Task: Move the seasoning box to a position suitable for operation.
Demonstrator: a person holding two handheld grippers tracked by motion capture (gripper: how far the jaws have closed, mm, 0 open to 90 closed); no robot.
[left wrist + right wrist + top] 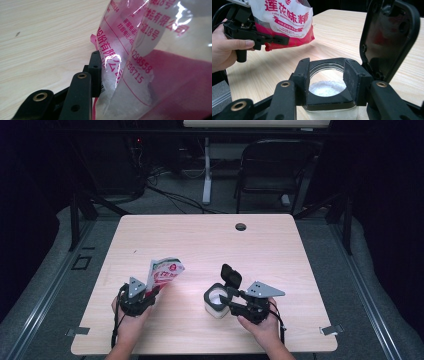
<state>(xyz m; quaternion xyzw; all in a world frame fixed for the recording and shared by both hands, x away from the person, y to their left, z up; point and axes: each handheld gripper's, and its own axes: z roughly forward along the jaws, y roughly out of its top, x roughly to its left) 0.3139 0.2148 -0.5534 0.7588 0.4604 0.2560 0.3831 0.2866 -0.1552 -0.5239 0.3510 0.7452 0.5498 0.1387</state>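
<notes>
a: what's hard to read here?

b: in the left gripper view the bag [150,62] sits so close that its upper and right parts run out of frame, and just one black jaw of the left gripper [97,75] is visible against the plastic; the other is behind the bag. glare washes over part of the pink print.

a: and in the high view?

b: the bag [164,272] is small there and its lettering can't be made out. the person's forearms are cut off at the bottom edge. the jar [216,301] is partly covered by the right gripper [231,301].

a: is the left gripper [150,296] holding anything?

b: yes, it's clamped on the bag's lower edge. in the right gripper view that gripper [268,38] holds the bag [287,20] in the air above the table [337,32], left of and beyond the jar, well apart from it. the bag's top is cut off there.

a: and the right gripper [325,77]?

b: its two jaws press on either side of the jar's [327,110] black collar, so it's grasping the jar. the jar stands on the table [200,240] with white grains inside, and its black flip lid [389,37] stands open, upright at the right. the jar's base runs off the bottom of that view.
</notes>
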